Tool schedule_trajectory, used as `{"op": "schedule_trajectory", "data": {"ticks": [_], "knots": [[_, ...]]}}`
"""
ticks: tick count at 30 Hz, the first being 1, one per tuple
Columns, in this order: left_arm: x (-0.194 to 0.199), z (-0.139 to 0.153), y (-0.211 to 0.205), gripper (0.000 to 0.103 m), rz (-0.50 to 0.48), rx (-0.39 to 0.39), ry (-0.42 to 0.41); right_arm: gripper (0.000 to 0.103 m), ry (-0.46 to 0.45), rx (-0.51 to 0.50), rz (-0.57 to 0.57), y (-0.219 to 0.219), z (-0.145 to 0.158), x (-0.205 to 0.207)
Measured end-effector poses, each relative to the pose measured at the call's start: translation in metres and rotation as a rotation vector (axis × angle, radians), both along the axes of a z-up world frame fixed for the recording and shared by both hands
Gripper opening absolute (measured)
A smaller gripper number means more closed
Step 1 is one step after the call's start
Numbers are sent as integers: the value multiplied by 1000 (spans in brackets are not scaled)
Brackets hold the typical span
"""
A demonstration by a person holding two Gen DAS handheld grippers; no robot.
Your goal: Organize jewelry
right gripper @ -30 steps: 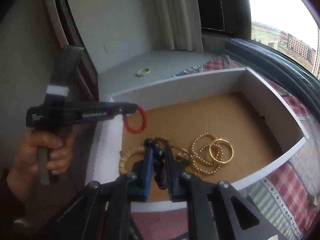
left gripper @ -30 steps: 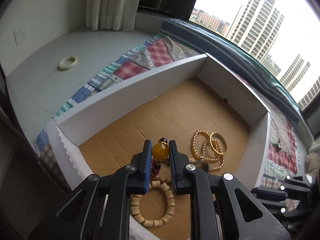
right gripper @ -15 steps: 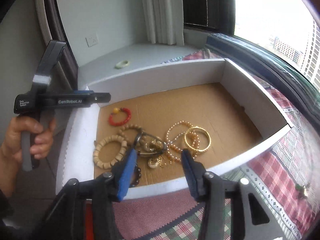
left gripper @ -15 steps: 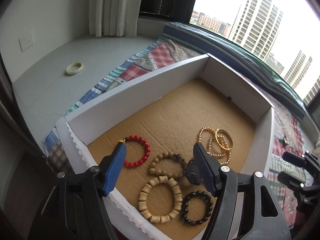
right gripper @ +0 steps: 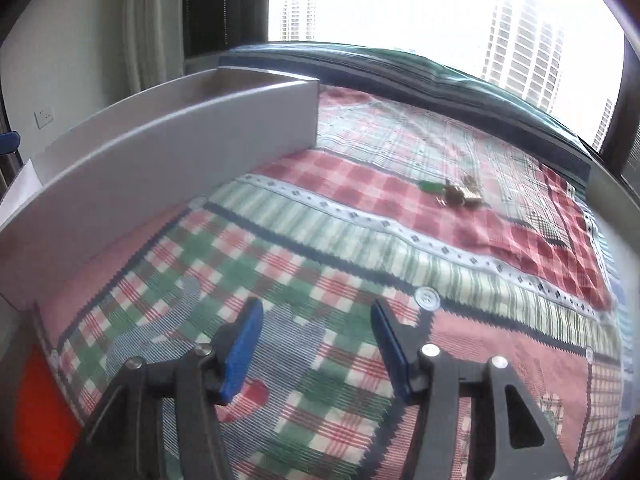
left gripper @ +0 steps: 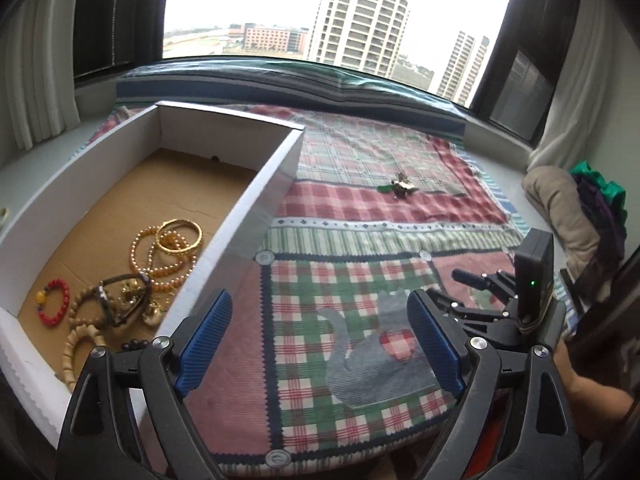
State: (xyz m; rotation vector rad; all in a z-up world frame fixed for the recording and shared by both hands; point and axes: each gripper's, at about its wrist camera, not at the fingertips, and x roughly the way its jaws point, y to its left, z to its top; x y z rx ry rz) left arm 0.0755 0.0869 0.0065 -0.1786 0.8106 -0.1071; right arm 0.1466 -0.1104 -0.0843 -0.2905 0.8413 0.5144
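Observation:
A white box (left gripper: 256,196) with a brown cardboard floor holds a red bead bracelet (left gripper: 52,306), a gold bangle (left gripper: 179,236), a gold bead strand (left gripper: 144,256), wooden bead bracelets (left gripper: 80,344) and a dark one. A small gold and green jewelry piece (left gripper: 400,188) (right gripper: 456,194) lies on the quilt, far ahead of both grippers. My left gripper (left gripper: 319,300) hangs over the quilt just right of the box, its jaws opening with nothing between them. My right gripper (right gripper: 316,306) is low over the quilt, jaws also opening and empty. The box wall (right gripper: 160,168) hides the jewelry in the right wrist view.
A patchwork quilt (left gripper: 360,240) covers the window seat up to the window. The other hand-held gripper (left gripper: 484,284) shows at the right of the left wrist view. Folded clothes (left gripper: 568,208) lie at the far right. A wall socket (right gripper: 44,118) sits beyond the box.
Both grippers let go of their bracelets, which now lie in the box. Both opened and swung right, away from the box and out over the quilt; the right one dropped lower.

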Motion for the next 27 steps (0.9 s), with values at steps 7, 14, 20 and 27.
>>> {"op": "schedule_trajectory", "data": {"ticks": [7,14,20,27], "knots": [[57,-68,-71,90,-39,64,45,57,-5,25,-227,-90,-13,16],[97,-106,-92,90,22,151,37,57,5,35,-337,-119,-25,38],[111,-129,-96,90,21,176,87,57,31,62,-377,-129,-36,50],[113,-134,-100,94,13,196,112,60,56,67,-401,-134,-40,54]]}}
